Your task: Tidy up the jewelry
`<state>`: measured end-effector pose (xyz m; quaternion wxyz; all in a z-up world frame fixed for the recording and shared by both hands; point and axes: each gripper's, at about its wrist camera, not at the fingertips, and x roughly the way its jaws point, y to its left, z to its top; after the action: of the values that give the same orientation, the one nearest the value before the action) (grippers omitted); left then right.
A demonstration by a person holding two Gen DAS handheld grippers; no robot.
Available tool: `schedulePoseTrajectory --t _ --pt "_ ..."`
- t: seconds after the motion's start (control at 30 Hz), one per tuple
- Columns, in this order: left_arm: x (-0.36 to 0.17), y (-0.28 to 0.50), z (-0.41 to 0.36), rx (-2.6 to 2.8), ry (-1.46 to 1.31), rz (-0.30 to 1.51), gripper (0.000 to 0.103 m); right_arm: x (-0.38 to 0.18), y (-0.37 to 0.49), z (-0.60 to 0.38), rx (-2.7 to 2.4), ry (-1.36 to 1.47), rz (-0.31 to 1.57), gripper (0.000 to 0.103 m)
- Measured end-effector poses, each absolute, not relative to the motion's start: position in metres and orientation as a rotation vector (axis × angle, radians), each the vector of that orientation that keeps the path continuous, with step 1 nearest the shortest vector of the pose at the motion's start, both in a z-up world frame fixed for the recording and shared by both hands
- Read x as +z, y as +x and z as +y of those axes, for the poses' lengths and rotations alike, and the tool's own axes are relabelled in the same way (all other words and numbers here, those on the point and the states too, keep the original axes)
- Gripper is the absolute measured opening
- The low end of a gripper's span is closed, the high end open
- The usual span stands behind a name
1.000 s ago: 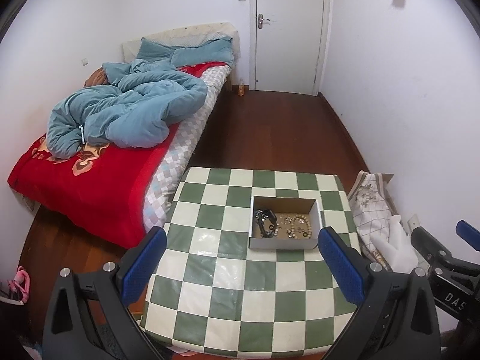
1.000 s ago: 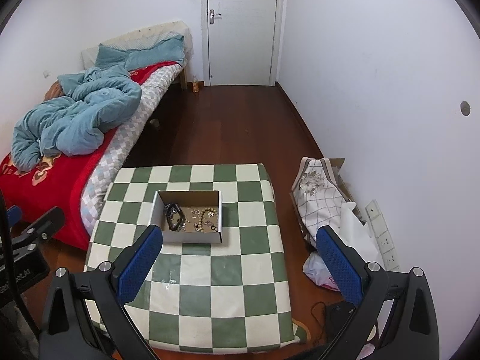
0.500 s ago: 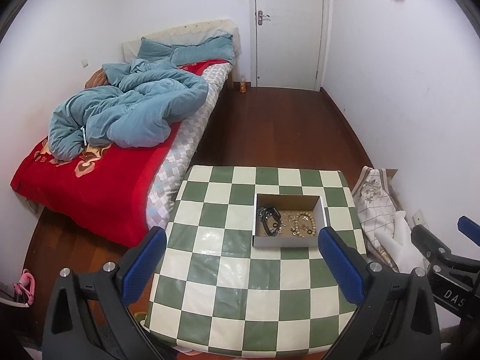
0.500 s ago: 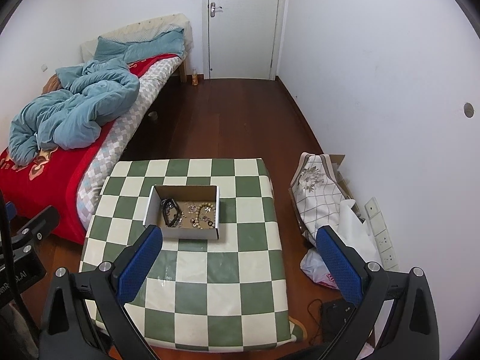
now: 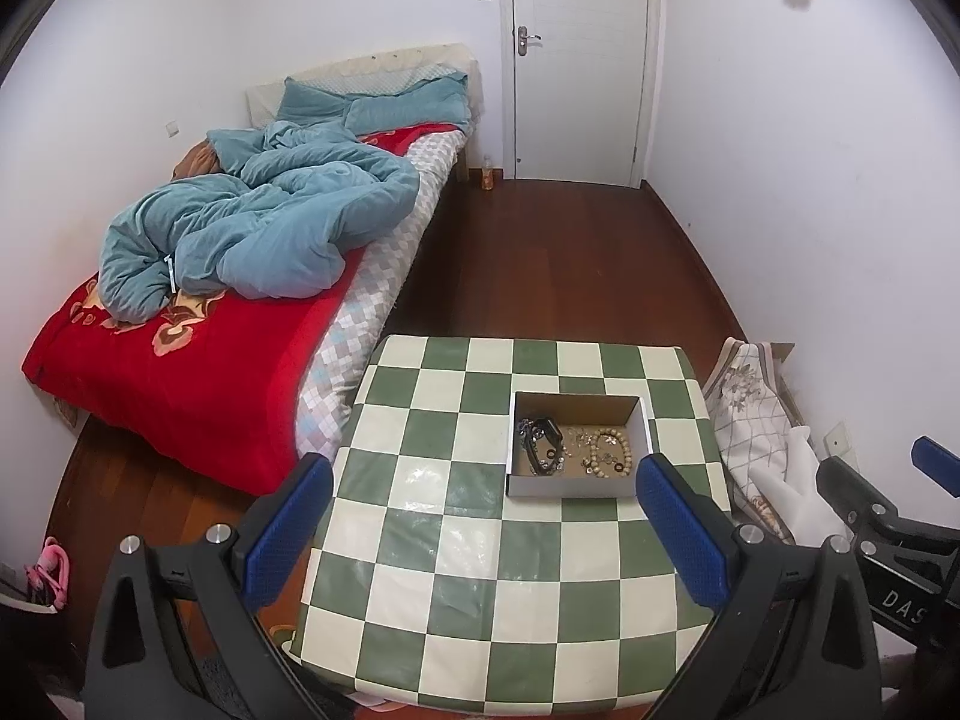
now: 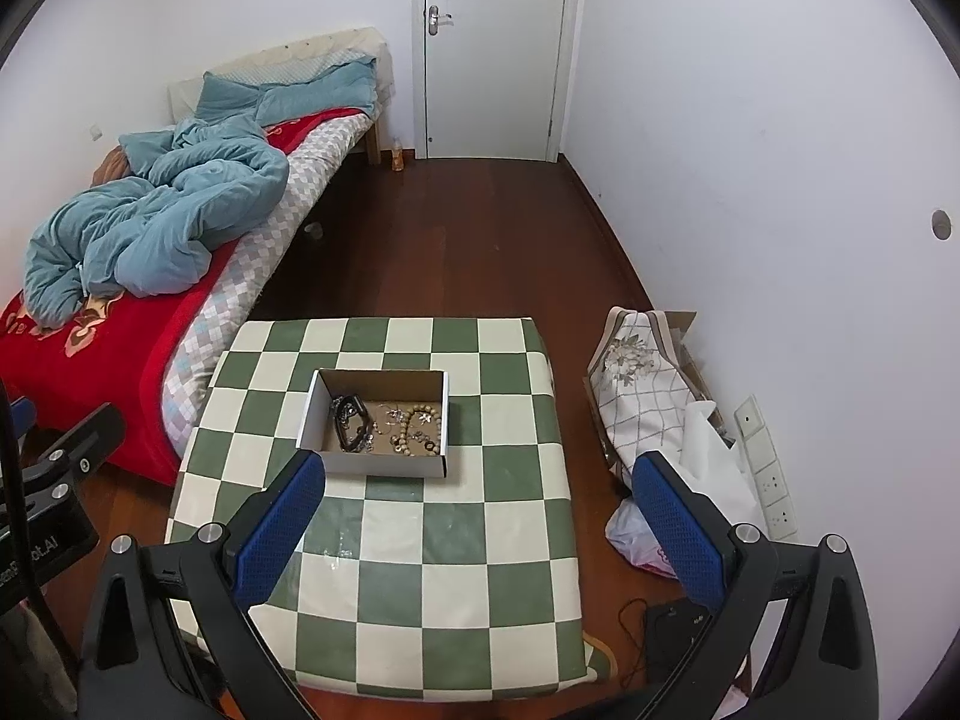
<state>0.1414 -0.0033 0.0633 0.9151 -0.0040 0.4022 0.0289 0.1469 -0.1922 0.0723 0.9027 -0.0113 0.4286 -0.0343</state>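
Observation:
A small open cardboard box (image 5: 577, 483) sits on a green-and-white checked table (image 5: 456, 546). It holds a black watch (image 5: 539, 441), a wooden bead bracelet (image 5: 611, 450) and several small metal pieces. The box also shows in the right wrist view (image 6: 384, 462), with the watch (image 6: 351, 420) and beads (image 6: 420, 426) inside. My left gripper (image 5: 483, 531) is open and empty, high above the table's near half. My right gripper (image 6: 480, 531) is open and empty, also high above the table. Part of the right gripper (image 5: 888, 546) shows at the right edge of the left wrist view.
A bed (image 5: 198, 360) with a red cover and a blue duvet (image 5: 252, 234) stands left of the table. A patterned bag (image 6: 642, 396) and plastic bags (image 6: 714, 468) lie on the wood floor by the right wall. A white door (image 6: 495, 48) is at the far end.
Both grippers have risen and drawn back a little, so the table and box sit slightly lower and farther in each view. Both stay open. The box has not moved.

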Motion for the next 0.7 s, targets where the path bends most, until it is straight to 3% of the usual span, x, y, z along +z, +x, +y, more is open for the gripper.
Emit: schedulePoseTrajectory --t 0.7 --pt "0.07 0.128 -0.005 0.071 0.002 0.805 0.103 0.08 0.137 -0.196 -0.066 -0.003 0.876 0.103"
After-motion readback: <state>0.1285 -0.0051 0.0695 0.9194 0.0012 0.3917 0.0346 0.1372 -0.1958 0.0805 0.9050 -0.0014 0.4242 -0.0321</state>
